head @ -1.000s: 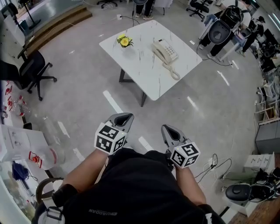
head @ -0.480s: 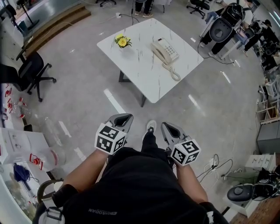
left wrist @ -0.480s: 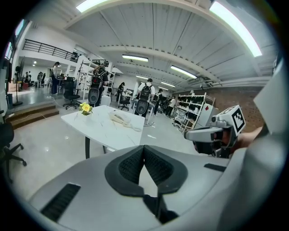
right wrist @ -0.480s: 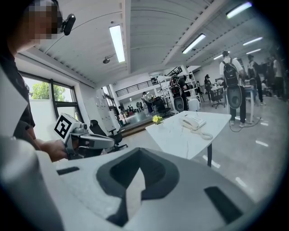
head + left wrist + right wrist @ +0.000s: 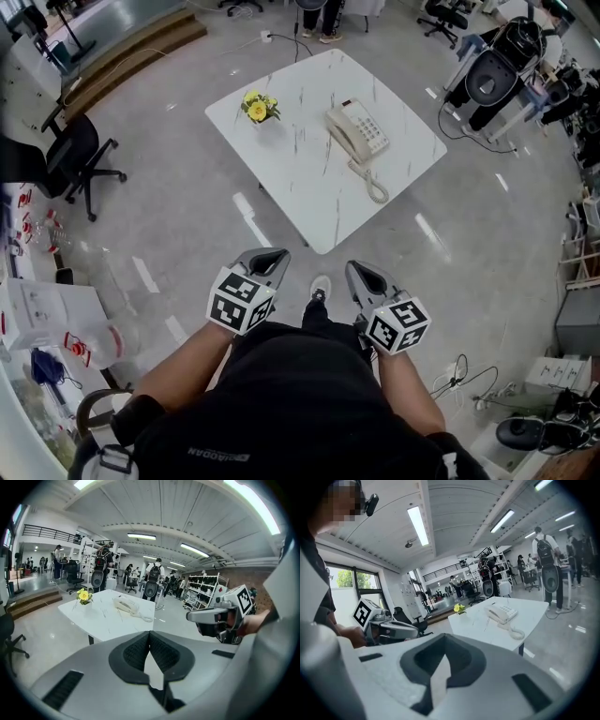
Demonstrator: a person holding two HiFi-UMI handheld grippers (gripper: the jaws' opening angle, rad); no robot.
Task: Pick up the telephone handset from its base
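Grippers sit nearest, tucked against the body: left gripper (image 5: 267, 256) and right gripper (image 5: 362, 272), both clenched on nothing. Well ahead of them, the telephone handset (image 5: 343, 131) lies on its base (image 5: 369, 132) on the white table (image 5: 309, 208). This looks like the approach; next, step closer and spread one gripper's jaws over the handset.

— Do we find any words to read here?
— Only one small line of print (image 5: 220, 455) on the black shirt (image 5: 300, 394), upside down for us; we cannot spell it surely. The left marker cube (image 5: 241, 302) and the right marker cube (image 5: 397, 327) carry black-and-white square patterns, not letters.
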